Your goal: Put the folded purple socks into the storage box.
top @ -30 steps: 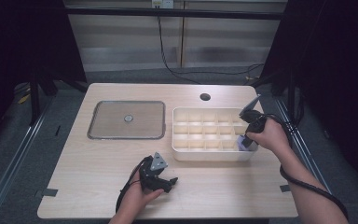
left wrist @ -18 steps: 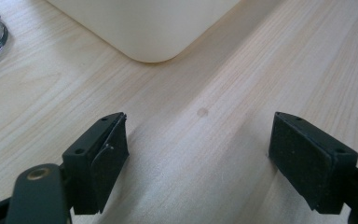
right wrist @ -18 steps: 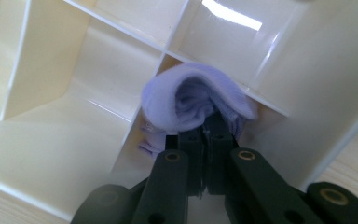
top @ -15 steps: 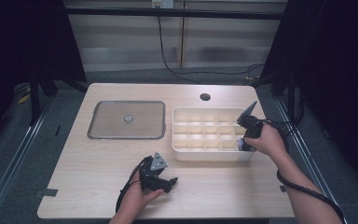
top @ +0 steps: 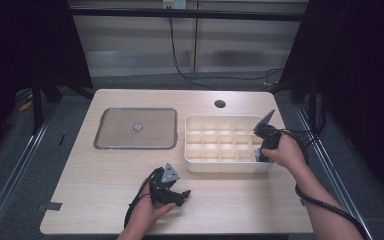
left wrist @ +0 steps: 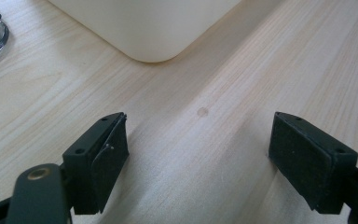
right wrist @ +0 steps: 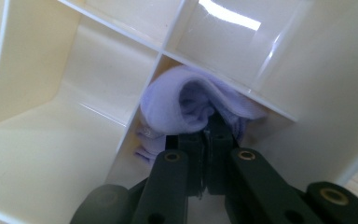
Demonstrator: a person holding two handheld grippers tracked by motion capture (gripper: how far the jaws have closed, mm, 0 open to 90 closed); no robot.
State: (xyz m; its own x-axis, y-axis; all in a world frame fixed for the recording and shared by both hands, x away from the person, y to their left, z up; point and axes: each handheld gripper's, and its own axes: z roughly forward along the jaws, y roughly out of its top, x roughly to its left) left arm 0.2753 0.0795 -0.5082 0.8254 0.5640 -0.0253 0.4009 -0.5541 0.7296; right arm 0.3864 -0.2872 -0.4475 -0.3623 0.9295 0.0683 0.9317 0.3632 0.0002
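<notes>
- lilac cloth [right wrist: 186,105], a rolled bundle, is sitting in the near right corner cell of the cream divided box [top: 195,125].
- right gripper [right wrist: 208,135] is reaching down into that cell, its jaws pressed together on the cloth's near fold; the roll is bulging just beyond the tips.
- left gripper [left wrist: 196,154] is resting on the wooden table [top: 105,170] well apart from the cloth, jaws spread and holding nothing.

Glossy plastic organizer [right wrist: 279,70], soft, seemingly knitted lilac cloth [right wrist: 186,105]
</notes>
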